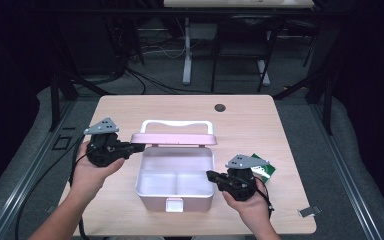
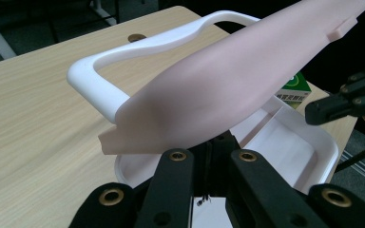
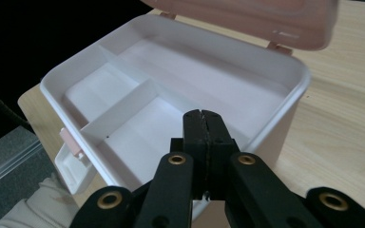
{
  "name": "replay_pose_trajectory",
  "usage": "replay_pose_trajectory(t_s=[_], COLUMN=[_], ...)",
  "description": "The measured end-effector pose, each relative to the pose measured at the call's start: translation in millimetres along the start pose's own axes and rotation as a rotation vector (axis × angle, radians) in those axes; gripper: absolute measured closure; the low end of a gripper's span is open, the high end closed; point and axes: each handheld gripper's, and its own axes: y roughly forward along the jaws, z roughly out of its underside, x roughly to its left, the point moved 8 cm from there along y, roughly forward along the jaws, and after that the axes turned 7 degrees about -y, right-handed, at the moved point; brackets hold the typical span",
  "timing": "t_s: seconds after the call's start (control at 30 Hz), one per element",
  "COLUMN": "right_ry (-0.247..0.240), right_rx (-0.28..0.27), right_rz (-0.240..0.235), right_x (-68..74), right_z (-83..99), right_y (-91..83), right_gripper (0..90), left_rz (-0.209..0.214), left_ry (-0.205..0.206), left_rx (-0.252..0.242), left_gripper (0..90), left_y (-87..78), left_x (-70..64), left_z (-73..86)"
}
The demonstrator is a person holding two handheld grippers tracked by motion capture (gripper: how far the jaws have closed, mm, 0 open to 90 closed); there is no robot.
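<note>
Pink box [image 1: 175, 180] sits at the centre of the table [image 1: 260, 125] in the high view, open, with its lid [image 1: 172, 138] raised along the far edge and a white handle [image 1: 177, 123] above the lid. Inside, dividers split the box into compartments, seen in the right gripper view.

At centre left of the high view, the left gripper [image 1: 135, 147] reaches the lid's left end. In the left gripper view its jaws stand close together under the tilted lid [image 2: 237, 76]; whether they pinch the lid's edge I cannot tell.

At lower right of the high view, the right gripper [image 1: 211, 175] points at the box's right wall. In the right gripper view its jaws are pressed together on nothing, just above the rim [image 3: 285, 114].

A green carton [image 1: 264, 170] lies on the table just behind the right gripper.
</note>
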Motion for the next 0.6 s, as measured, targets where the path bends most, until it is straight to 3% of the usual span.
replay_pose_trajectory(t_s=[0.07,0.13,0.17,0.2,0.23,0.3,0.37,0.4,0.47,0.5,0.53,0.6], right_ry=[-0.003,-0.006,-0.011,-0.020,-0.013,-0.025,-0.027,-0.033,-0.033,-0.036,-0.033,-0.041], right_rx=[0.015,0.018,0.023,0.044,0.028,0.053,0.048,0.068,0.065,0.070,0.067,0.074], right_rz=[0.003,-0.039,-0.035,0.006,-0.054,-0.018,-0.049,-0.014,-0.041,-0.026,-0.053,-0.036], right_x=[3.4,9.2,10.6,9.9,14.5,15.1,18.9,18.1,20.6,20.1,22.0,22.0], right_z=[3.4,6.5,8.1,10.5,10.9,14.7,16.4,18.3,19.6,20.5,20.9,22.1], right_y=[3.0,6.0,7.5,8.2,10.0,11.8,14.6,15.1,17.8,18.8,19.6,20.9], right_gripper=[90.0,90.0,90.0,90.0,90.0,90.0,90.0,90.0,90.0,90.0,90.0,90.0], left_rz=[-0.001,-0.002,-0.002,-0.001,-0.002,-0.003,-0.004,-0.003,-0.006,-0.005,-0.004,-0.006], left_ry=[-0.002,-0.002,-0.003,-0.002,-0.002,-0.003,-0.005,-0.007,-0.006,-0.008,-0.010,-0.009], left_rx=[-0.005,-0.005,-0.005,-0.007,-0.006,-0.005,-0.007,-0.007,-0.008,-0.009,-0.010,-0.006], left_gripper=[89.9,89.9,89.9,89.9,89.9,89.9,89.9,89.9,89.9,89.9,89.9,89.9], left_y=[0.3,0.4,0.5,0.6,0.6,0.6,0.9,1.0,1.2,1.3,1.6,1.2], left_x=[0.6,0.9,1.0,1.2,1.3,1.7,1.9,1.8,2.2,2.2,2.3,2.8], left_z=[-0.9,-1.5,-1.8,-2.1,-2.4,-2.9,-3.5,-3.8,-4.5,-5.0,-5.6,-6.3])
